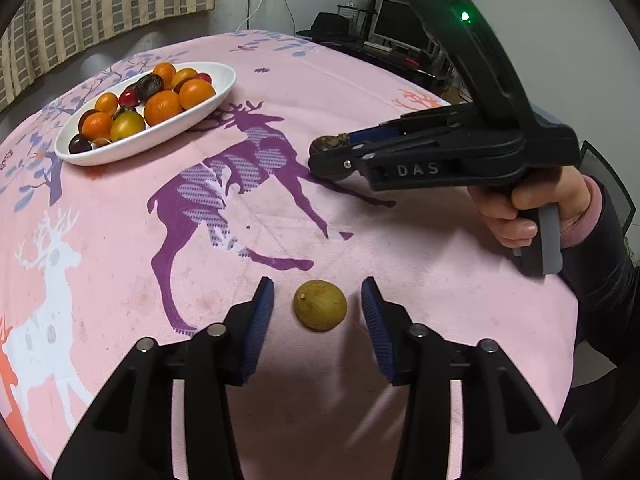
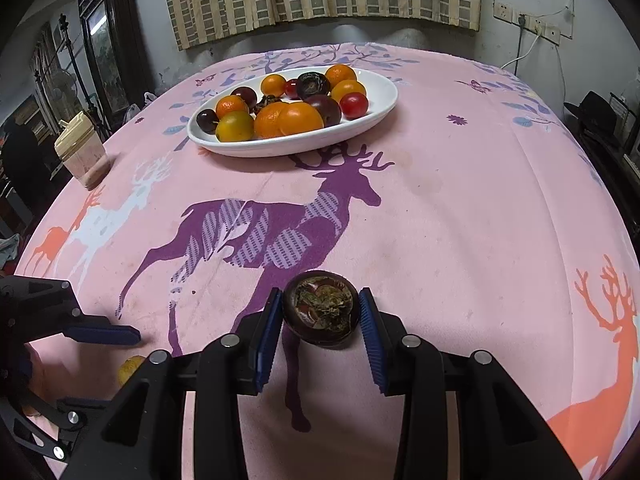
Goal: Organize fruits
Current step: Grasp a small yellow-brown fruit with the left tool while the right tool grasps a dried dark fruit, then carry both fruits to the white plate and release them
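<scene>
Straddling the longan [image 1: 320,311], your left gripper [image 1: 318,300] stood unclenched, pads clear either side; right gripper [image 2: 320,312] clenched the mangosteen [image 2: 320,308].

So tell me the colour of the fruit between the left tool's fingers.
Yellowish-olive fruit, clearest in the left wrist view.

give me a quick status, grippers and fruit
Left gripper open, astride yellow-brown fruit, pads not touching. Right gripper shut on dark round fruit. Path to white plate unobstructed.
</scene>
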Demonstrator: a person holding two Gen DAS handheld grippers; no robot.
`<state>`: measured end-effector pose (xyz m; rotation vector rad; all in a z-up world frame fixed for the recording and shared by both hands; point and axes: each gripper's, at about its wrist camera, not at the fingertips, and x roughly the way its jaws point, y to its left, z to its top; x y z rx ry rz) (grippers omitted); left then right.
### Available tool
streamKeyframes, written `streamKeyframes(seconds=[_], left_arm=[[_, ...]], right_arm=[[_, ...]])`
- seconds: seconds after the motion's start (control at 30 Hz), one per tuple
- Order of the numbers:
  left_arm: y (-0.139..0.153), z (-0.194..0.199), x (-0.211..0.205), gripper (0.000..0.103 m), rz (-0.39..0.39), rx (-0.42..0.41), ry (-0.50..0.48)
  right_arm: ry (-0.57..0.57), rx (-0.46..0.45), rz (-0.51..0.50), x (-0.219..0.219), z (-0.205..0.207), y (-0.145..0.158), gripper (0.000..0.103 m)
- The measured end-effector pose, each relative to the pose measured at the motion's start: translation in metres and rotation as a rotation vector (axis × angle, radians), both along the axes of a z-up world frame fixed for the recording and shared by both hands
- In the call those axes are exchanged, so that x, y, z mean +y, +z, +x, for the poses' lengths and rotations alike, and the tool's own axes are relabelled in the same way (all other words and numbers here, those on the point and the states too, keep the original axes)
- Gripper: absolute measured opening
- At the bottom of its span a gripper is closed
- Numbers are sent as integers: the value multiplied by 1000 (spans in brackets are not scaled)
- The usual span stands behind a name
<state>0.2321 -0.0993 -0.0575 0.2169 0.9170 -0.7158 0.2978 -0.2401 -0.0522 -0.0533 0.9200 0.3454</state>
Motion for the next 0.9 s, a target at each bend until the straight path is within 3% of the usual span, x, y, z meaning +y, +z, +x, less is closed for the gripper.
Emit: streamKeyframes(seconds=[0.27,0.47,0.63,0.77,0.9], left_arm=[[-5,3,0,27,15,28,-5],[-4,1,2,27,29,20,12],[22,13,19,27,-36,22,33],[69,64,39,27,-40,-87,137],[84,145,53,27,-102,-40,273]], right_arm=[[2,4,-7,0,0,-2,39],[4,0,-12,0,0,-2,39],[5,-33,24,-4,2,9,39],[12,-115,47,5,25,38,39],[-30,-184,107,15,75,62,39]])
